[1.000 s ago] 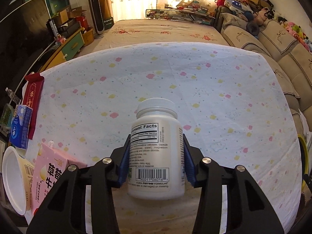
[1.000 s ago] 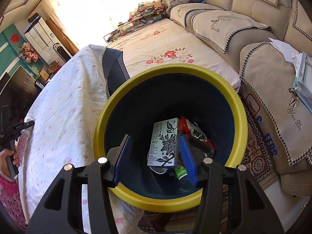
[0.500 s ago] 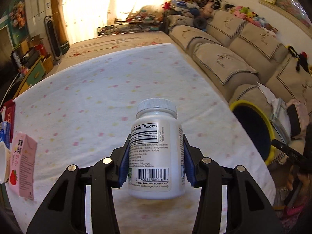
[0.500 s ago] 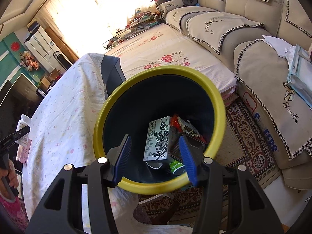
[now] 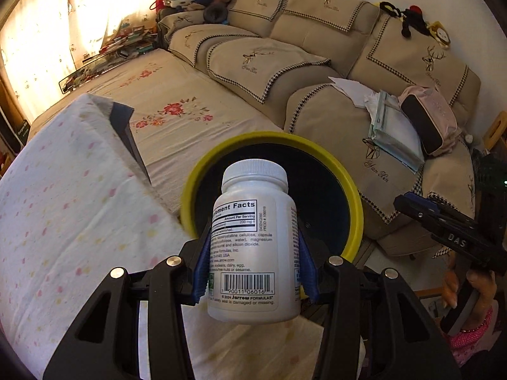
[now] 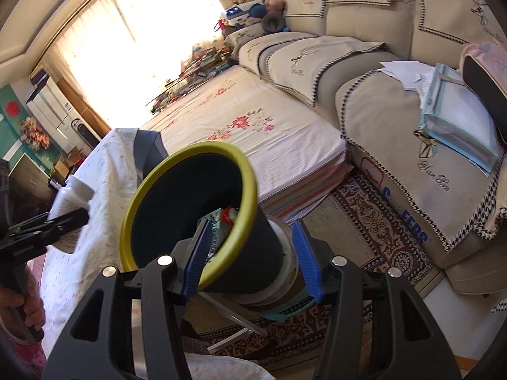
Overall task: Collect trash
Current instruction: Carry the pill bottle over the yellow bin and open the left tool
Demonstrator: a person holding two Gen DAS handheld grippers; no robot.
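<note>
A white supplement bottle (image 5: 253,247) with a white cap and a printed label sits between the blue pads of my left gripper (image 5: 253,262), which is shut on it. Just behind the bottle is the trash bin (image 5: 355,209), dark with a yellow rim. In the right wrist view the bin (image 6: 247,190) appears from the side, with a carton and red wrapper (image 6: 226,217) inside. My right gripper (image 6: 252,256) is open near the bin's side, holding nothing. The bottle (image 6: 71,199) shows at the left there, and the right gripper (image 5: 443,224) shows at the right in the left wrist view.
A table under a dotted cloth (image 5: 63,221) lies left of the bin. Behind it is a low flowered mattress (image 5: 190,107) and a beige sofa (image 5: 317,31) with papers and a pink bag (image 5: 431,120). A patterned rug (image 6: 380,228) covers the floor. A person's hand (image 6: 30,310) holds the left gripper.
My left gripper swung right from over the table to the bin, keeping the bottle. My right gripper drew back from above the bin's mouth to its side.
</note>
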